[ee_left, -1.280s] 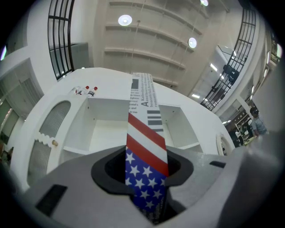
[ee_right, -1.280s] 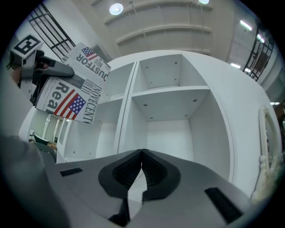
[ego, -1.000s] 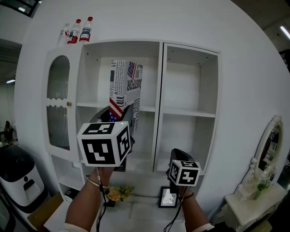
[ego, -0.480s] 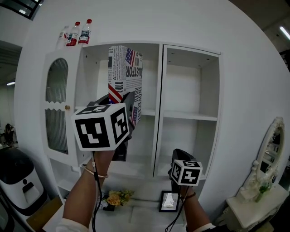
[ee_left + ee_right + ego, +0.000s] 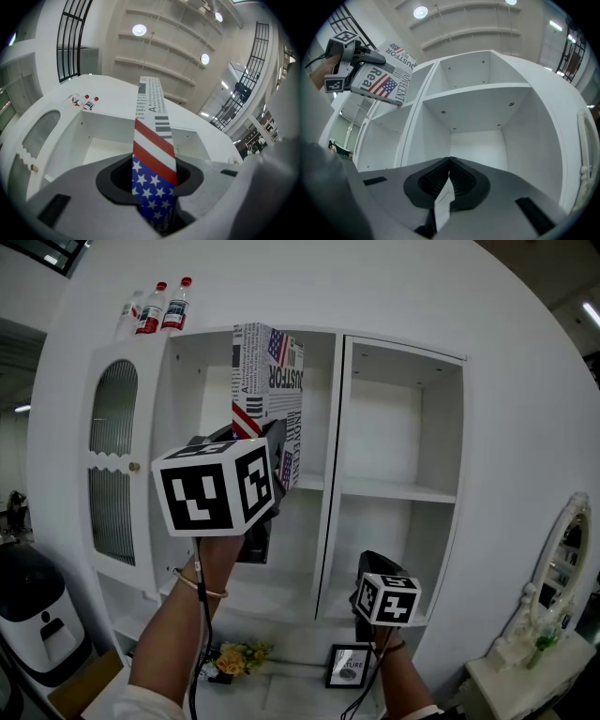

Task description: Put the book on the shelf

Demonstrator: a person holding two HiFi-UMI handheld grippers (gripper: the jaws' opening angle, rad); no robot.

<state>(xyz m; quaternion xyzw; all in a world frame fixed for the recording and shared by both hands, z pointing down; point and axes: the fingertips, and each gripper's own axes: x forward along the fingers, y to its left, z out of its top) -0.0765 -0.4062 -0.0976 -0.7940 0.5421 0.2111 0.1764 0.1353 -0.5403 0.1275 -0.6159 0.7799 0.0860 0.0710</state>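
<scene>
The book [image 5: 269, 395] has a newspaper-print cover with a stars-and-stripes flag. It stands upright in front of the upper left compartment of the white shelf unit [image 5: 333, 456]. My left gripper [image 5: 262, 460] is shut on its lower end; in the left gripper view the book's spine [image 5: 153, 154] runs up between the jaws. My right gripper [image 5: 375, 568] hangs lower, before the lower right compartment, its jaws closed together with nothing in them [image 5: 448, 176]. The right gripper view also catches the book [image 5: 389, 77] held up at the left.
Two red-capped bottles [image 5: 164, 306] stand on top of the shelf unit at the left. An arched cabinet door [image 5: 112, 470] stands open at the left. A small framed picture [image 5: 349, 667] and flowers [image 5: 230, 660] sit below. A mirror [image 5: 553, 563] stands at the right.
My left gripper has lifted the book higher, so its top now reaches the shelf unit's top edge. The right gripper has stayed about where it was.
</scene>
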